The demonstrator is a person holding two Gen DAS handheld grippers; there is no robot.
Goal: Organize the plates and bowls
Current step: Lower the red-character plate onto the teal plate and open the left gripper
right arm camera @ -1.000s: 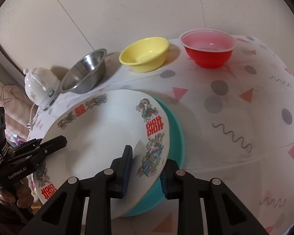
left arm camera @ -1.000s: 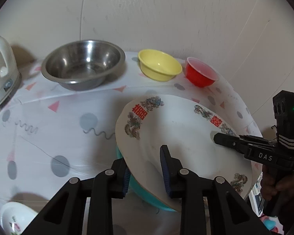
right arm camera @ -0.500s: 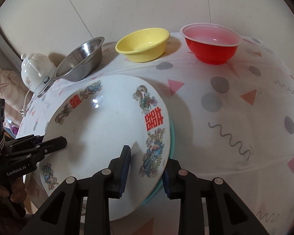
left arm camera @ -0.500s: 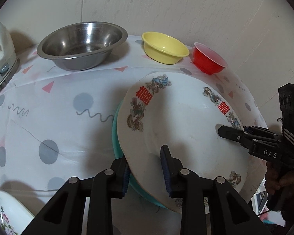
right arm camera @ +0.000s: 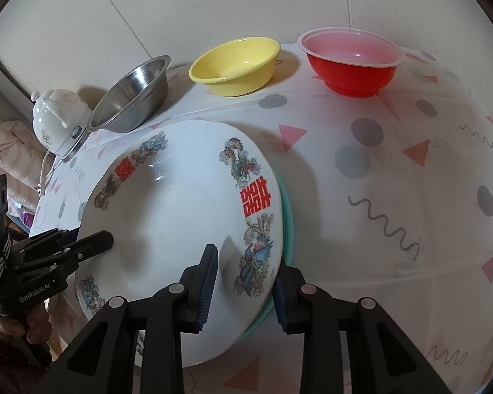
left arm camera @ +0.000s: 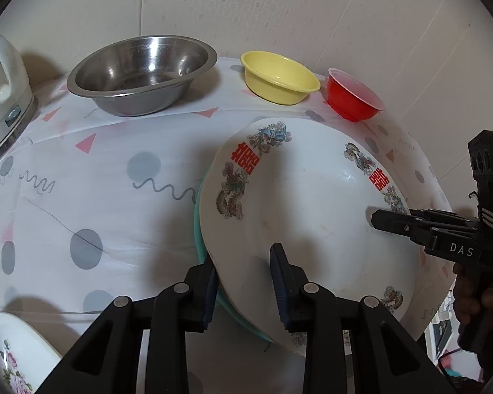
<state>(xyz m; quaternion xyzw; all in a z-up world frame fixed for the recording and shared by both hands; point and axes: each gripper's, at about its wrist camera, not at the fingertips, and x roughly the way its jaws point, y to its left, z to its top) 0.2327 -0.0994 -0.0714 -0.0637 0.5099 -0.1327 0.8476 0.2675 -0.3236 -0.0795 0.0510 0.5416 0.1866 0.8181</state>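
Bystanders on the patterned table

A white electric kettle (left arm camera: 3, 98) stood far off to the left of the left gripper (left arm camera: 243, 282), at the table's back edge by the cream wall (left arm camera: 246, 10). The table (left arm camera: 82, 197) wore a white cloth (right arm camera: 394, 164) printed with grey dots, pink triangles and squiggles.
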